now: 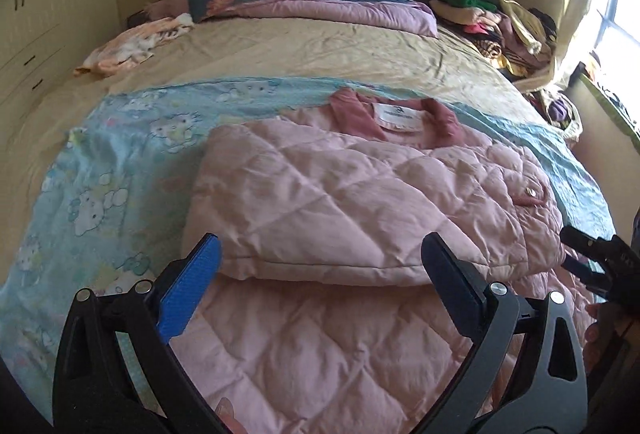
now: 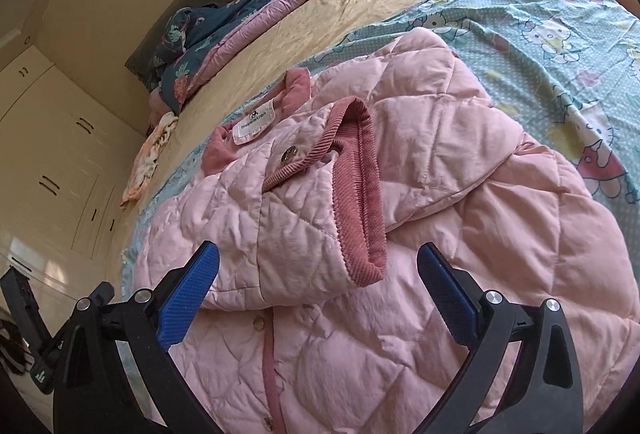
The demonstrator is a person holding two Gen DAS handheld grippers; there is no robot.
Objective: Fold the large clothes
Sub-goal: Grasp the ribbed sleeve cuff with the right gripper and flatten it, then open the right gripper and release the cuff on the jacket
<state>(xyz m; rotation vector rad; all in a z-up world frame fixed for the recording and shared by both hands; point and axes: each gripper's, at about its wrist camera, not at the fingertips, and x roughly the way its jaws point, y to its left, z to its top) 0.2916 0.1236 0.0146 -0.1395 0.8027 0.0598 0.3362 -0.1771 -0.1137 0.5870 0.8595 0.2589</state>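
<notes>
We've got both sleeves folded in on the pink jacket (image 2: 400,194) w/ left tool (image 1: 320,266) & right tool (image 2: 318,274) spread, holding nothing, so prob just the bottom-up fold left imo.

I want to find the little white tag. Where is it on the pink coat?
Look at the bed's blue cartoon-cat sheet, where the pink quilted coat lies. At the coat's far end is its darker pink collar. The white tag sits inside that collar, the only white patch on the coat.
</notes>
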